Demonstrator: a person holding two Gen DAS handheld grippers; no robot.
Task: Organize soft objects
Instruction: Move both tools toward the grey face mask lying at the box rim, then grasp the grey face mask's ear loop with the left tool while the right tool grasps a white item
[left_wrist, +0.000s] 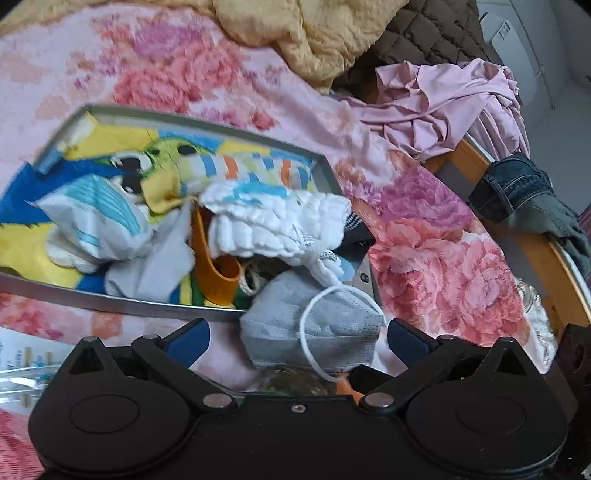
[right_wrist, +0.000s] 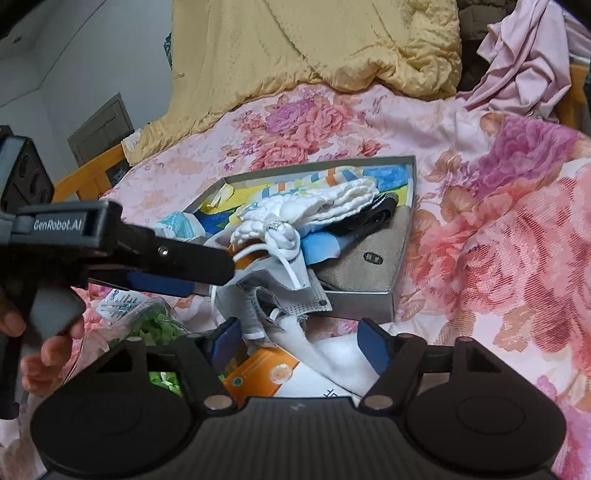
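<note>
Nearest us in the right wrist view: right hand-held gripper (right_wrist: 299, 341), jaws part open, nothing pinched. Between and just ahead of its fingers lies white fabric, plus an orange packet (right_wrist: 258, 373) at 7 o'clock. We can't tell whether the pads touch the fabric.

Left hand-held gripper (left_wrist: 297, 334) in its own view: jaws spread wide, gripping nothing. The grey face mask (left_wrist: 314, 332) sits right between the fingers, dead ahead at 12 o'clock, draped over the near rim of the tray (left_wrist: 207, 116). Its long axis runs roughly 9-to-3, across the jaw gap, and its white ear loop (left_wrist: 306, 332) curls toward us.

So the left one is nearer the mask; in the right view it comes in from 9 o'clock with its tip at the mask's edge. For the right one the mask is at 11 o'clock, slightly farther.

Our read: next move is the left closing on the mask, or nudging it forward into the tray.

Farther at 12 o'clock: white quilted cloth (left_wrist: 273, 221) piled in the tray over the striped sock (left_wrist: 236, 166). All of it rests on the floral bedspread (left_wrist: 443, 258), with the yellow blanket (right_wrist: 314, 44) at the far edge.
</note>
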